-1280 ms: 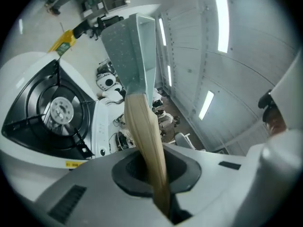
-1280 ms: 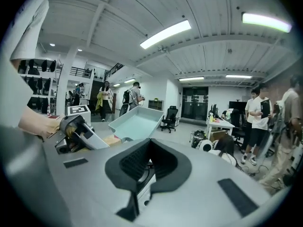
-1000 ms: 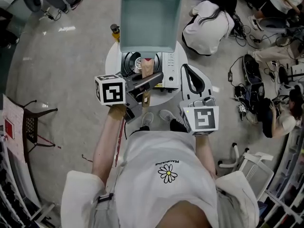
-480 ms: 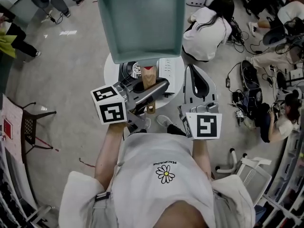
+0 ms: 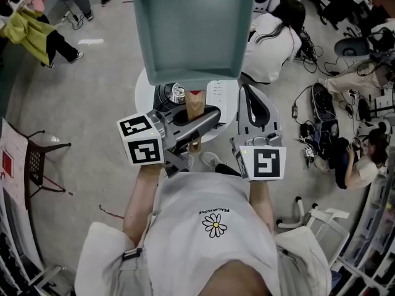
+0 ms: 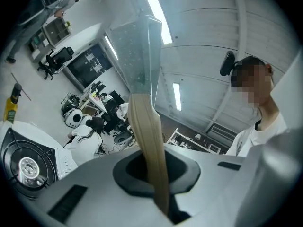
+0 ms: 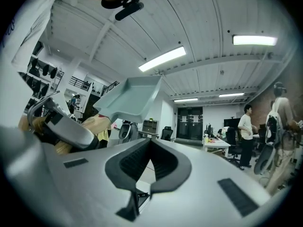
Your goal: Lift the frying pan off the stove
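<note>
Over the stove, head view: pan (image 5: pixel 194 29) hangs high above stove (image 5: pixel 170 94) on table (image 5: pixel 143 85) — already off the burner, I judge.
Left gripper (image 5: pixel 200 117): clamped across wooden handle (image 5: pixel 195 103); probably gripped there because it is the one narrow part the jaws can close on.
Right gripper (image 5: pixel 250 103): beside the stove, apart from the pan.
Left gripper view: jaws closed tight on handle (image 6: pixel 149 150), which runs up from between them to pan (image 6: pixel 135 51); stove (image 6: pixel 28 160) low at left, well apart.
Right gripper view: jaws together, nothing between — pan (image 7: pixel 130 98) up and left, well clear; spare gripper, likely kept out of the way.
</note>
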A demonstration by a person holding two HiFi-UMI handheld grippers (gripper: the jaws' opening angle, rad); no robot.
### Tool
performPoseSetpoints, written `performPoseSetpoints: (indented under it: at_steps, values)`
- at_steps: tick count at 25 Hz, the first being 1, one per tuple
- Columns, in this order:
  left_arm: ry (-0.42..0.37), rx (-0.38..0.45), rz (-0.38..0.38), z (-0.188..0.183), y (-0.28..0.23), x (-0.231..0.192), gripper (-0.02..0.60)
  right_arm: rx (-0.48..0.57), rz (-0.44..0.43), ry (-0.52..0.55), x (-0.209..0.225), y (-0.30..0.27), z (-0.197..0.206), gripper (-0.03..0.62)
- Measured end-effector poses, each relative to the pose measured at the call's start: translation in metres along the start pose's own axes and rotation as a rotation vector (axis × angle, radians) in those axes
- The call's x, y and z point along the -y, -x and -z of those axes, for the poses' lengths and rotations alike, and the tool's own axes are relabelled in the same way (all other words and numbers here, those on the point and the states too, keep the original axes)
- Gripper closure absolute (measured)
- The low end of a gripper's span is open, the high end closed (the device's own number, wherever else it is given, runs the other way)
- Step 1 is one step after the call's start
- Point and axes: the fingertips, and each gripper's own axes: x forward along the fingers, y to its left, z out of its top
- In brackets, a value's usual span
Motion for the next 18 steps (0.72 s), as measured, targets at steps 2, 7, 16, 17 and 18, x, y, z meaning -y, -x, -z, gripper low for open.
performPoseSetpoints:
  at_steps: [2, 7, 16, 17, 18]
  values:
    - [0.005, 0.000, -0.001, -0.001, 0.000, 0.001, 0.572, 0.002, -0.003, 0.015, 0.001, -0.001, 0.000, 0.591]
    - [0.000, 0.003, 0.001, -0.005, 0.001, 0.002, 0.572, -0.004, -0.006, 0.010, 0.002, -0.005, 0.001, 0.591]
    - [-0.025, 0.010, -0.010, -0.012, 0.000, 0.008, 0.572, 0.010, -0.007, 0.012, 0.004, -0.001, -0.007, 0.591]
    - [-0.027, 0.010, -0.014, -0.012, 0.000, 0.007, 0.572, 0.011, -0.007, 0.014, 0.004, -0.001, -0.007, 0.591]
    - [-0.031, 0.008, -0.020, -0.012, 0.000, 0.007, 0.572, 0.013, -0.006, 0.015, 0.005, 0.000, -0.008, 0.591]
